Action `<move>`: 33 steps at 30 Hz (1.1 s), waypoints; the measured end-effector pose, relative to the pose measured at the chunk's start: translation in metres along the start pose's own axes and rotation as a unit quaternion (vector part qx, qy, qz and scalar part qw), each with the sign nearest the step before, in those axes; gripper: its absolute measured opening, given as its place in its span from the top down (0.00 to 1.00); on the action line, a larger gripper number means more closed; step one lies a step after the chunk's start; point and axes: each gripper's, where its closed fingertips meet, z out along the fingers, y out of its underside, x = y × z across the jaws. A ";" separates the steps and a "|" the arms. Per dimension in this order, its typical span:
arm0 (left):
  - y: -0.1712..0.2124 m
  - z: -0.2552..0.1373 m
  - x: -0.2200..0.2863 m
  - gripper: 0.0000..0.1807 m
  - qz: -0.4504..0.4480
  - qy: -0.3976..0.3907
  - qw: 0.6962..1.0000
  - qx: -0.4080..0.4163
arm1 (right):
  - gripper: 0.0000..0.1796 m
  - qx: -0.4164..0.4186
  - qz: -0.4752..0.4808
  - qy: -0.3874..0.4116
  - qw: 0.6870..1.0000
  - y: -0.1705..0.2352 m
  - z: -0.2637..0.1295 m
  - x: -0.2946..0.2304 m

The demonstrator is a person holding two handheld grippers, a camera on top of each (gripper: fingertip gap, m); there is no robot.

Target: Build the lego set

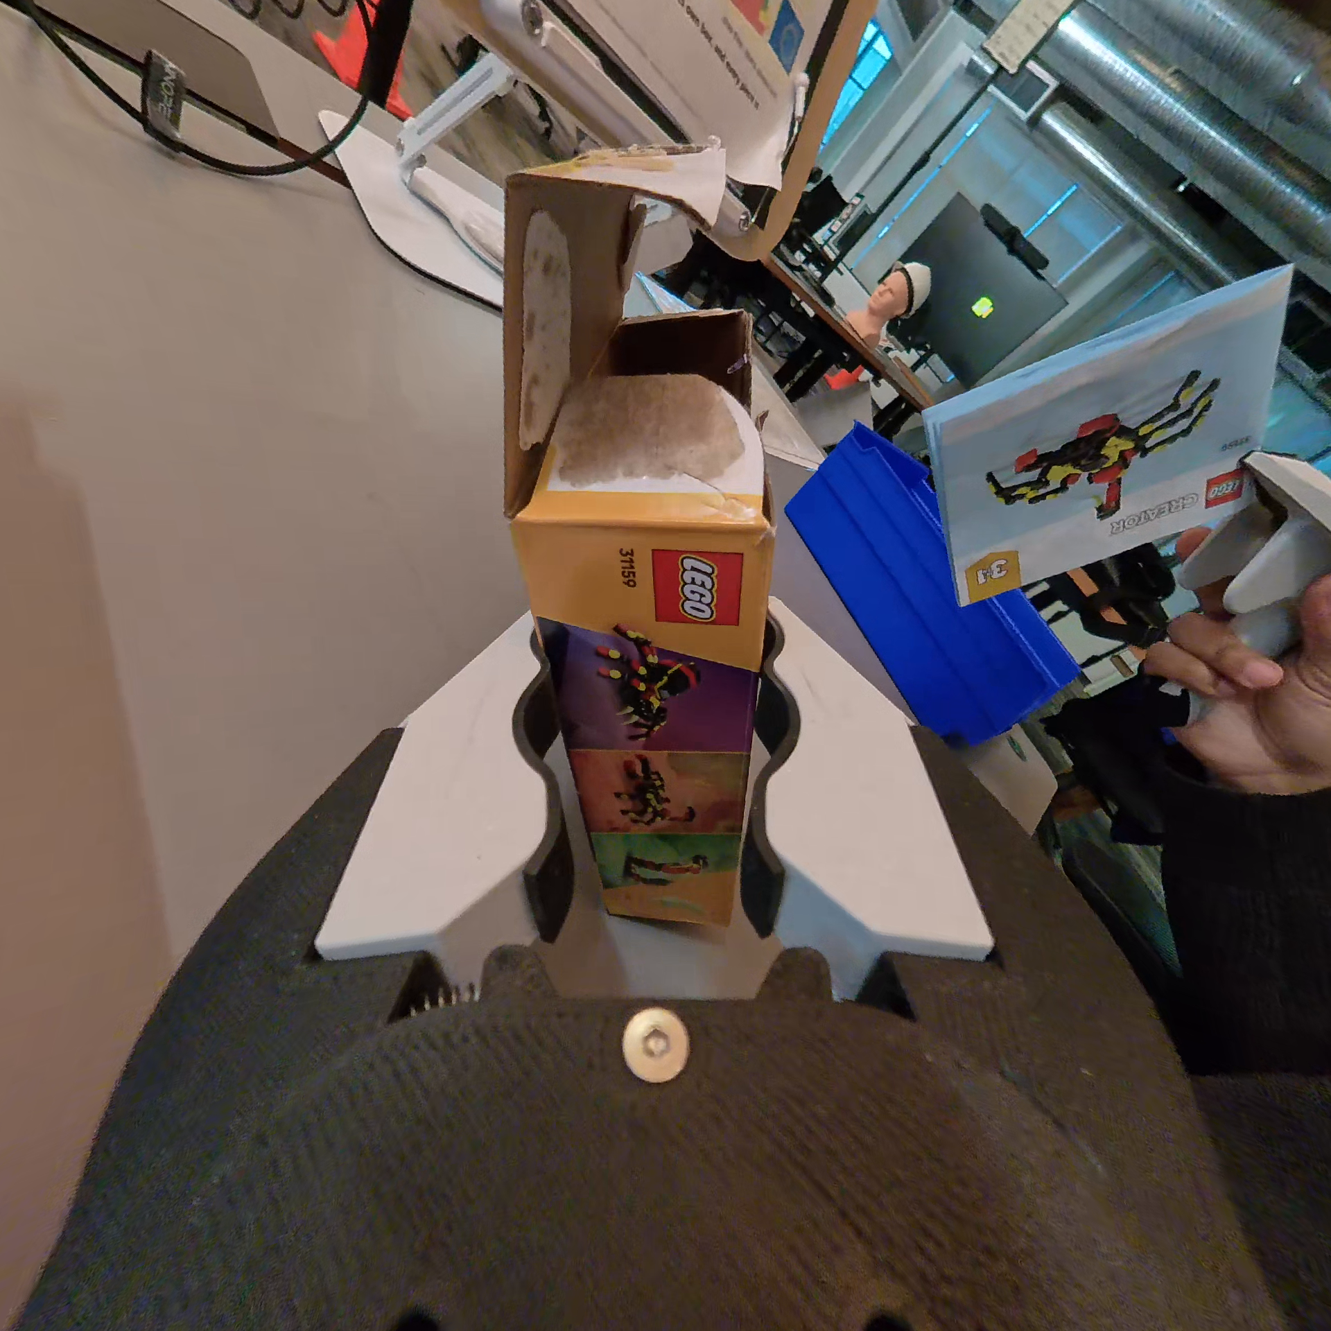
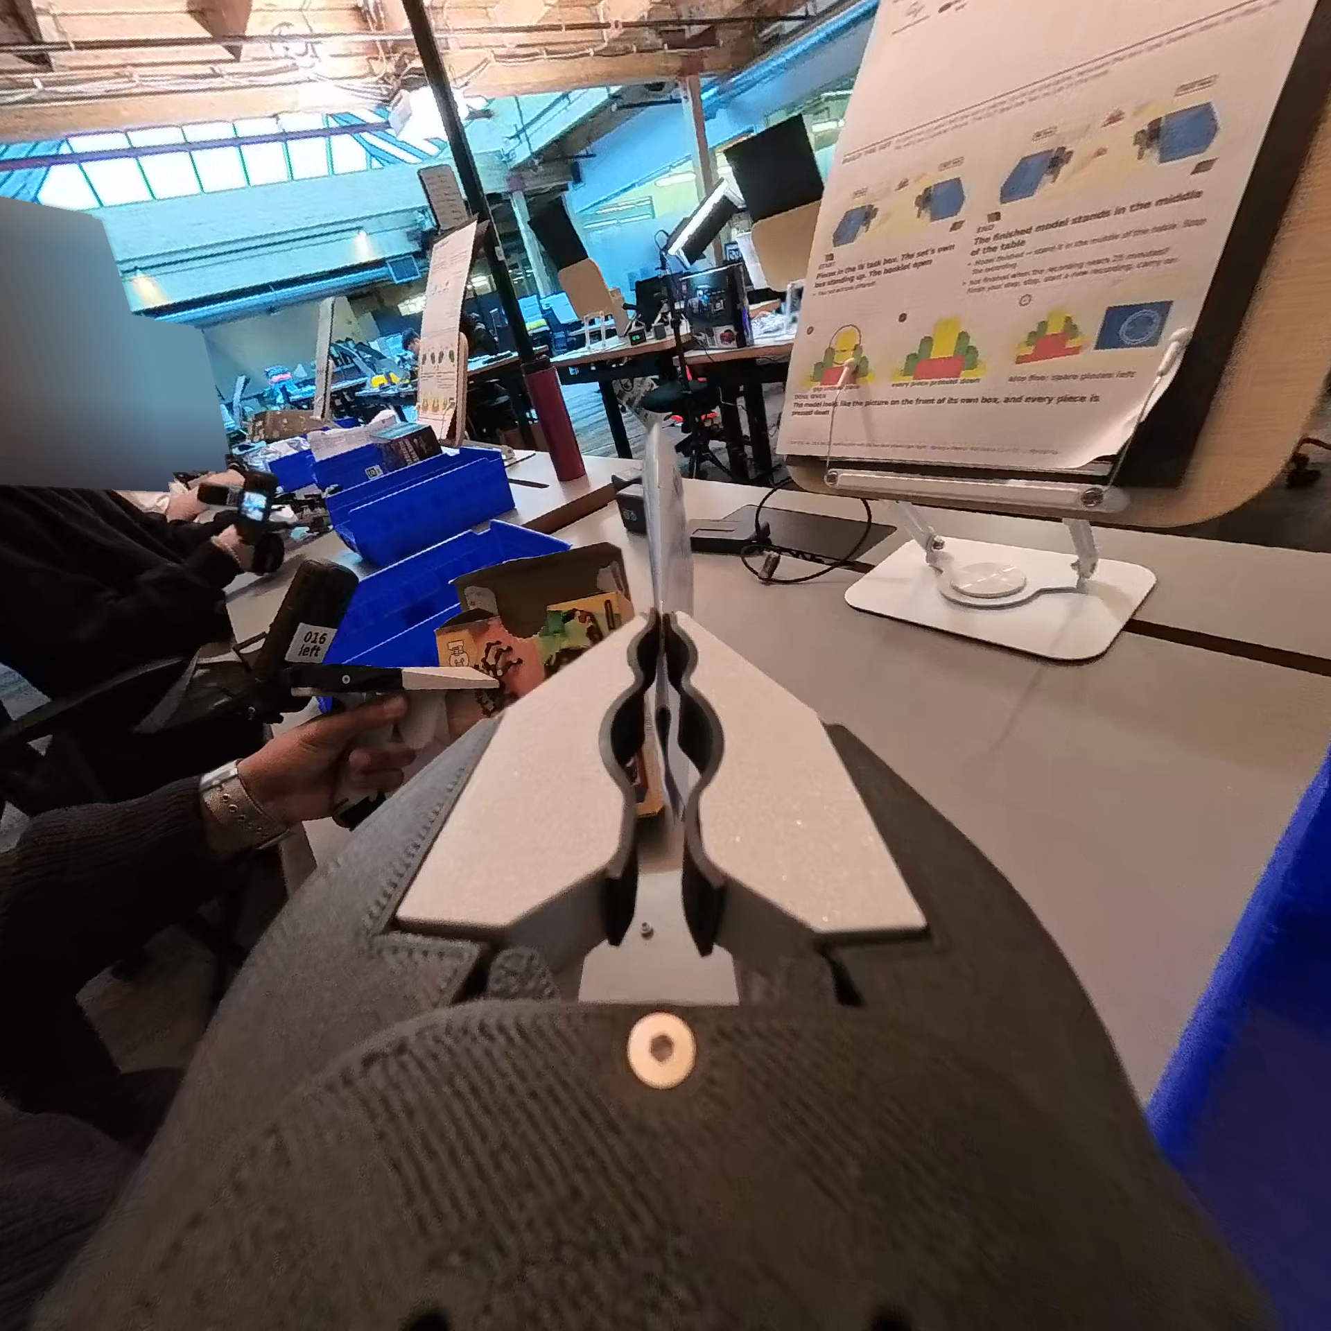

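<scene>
My left gripper is shut on the yellow lego set box, holding it above the table with its torn top flaps open. The box also shows in the right wrist view, with the left gripper on it. My right gripper is shut on the pale blue instruction booklet, seen edge-on and standing up from the jaws. In the left wrist view the booklet hangs in the air at the right, held by the right gripper.
A blue bin sits just behind the box, with more blue bins beyond. A white stand with an instruction board stands at the back right of the grey table. Black cables lie near it. Tip to tip, the grippers are about 30 centimeters apart.
</scene>
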 end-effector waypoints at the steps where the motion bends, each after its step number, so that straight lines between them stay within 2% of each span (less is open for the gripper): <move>1: 0.001 0.000 0.000 0.71 -0.003 0.002 1.000 -0.001 | 1.00 0.000 0.001 0.004 1.000 0.001 0.000 0.002; 7: 0.003 0.001 0.003 0.71 -0.006 0.008 1.000 -0.007 | 1.00 -0.028 -0.010 0.037 0.999 0.018 0.006 0.017; 10: 0.004 0.000 0.004 0.71 -0.006 0.009 1.000 -0.008 | 1.00 -0.062 -0.074 0.096 0.991 0.036 0.009 0.034; 13: 0.004 -0.001 0.006 0.71 -0.002 0.010 1.000 -0.008 | 1.00 -0.118 -0.247 0.178 0.945 0.062 0.014 0.051; 16: 0.004 -0.001 0.008 0.72 0.005 0.010 1.000 -0.008 | 1.00 -0.220 -0.370 0.172 0.886 0.113 0.030 0.046; 20: 0.004 -0.001 0.009 0.72 0.010 0.010 1.000 -0.009 | 1.00 -0.307 -0.345 0.084 0.883 0.170 0.042 0.020; 23: 0.004 -0.002 0.009 0.72 0.011 0.010 1.000 -0.008 | 1.00 -0.344 -0.359 0.076 0.865 0.187 0.039 0.024; 25: 0.003 -0.003 0.011 0.72 0.014 0.013 1.000 -0.004 | 0.99 -0.347 -0.351 0.080 0.866 0.189 0.037 0.028; 28: -0.007 -0.007 0.016 0.72 0.029 0.016 0.999 0.017 | 1.00 -0.311 -0.317 0.094 0.891 0.171 0.038 0.032; 31: -0.027 -0.025 0.017 0.73 0.039 0.015 0.998 0.056 | 0.99 -0.277 -0.276 0.104 0.915 0.156 0.036 0.037; 33: -0.044 -0.043 0.017 0.73 0.052 0.011 0.995 0.089 | 0.99 -0.282 -0.253 0.108 0.919 0.159 0.034 0.042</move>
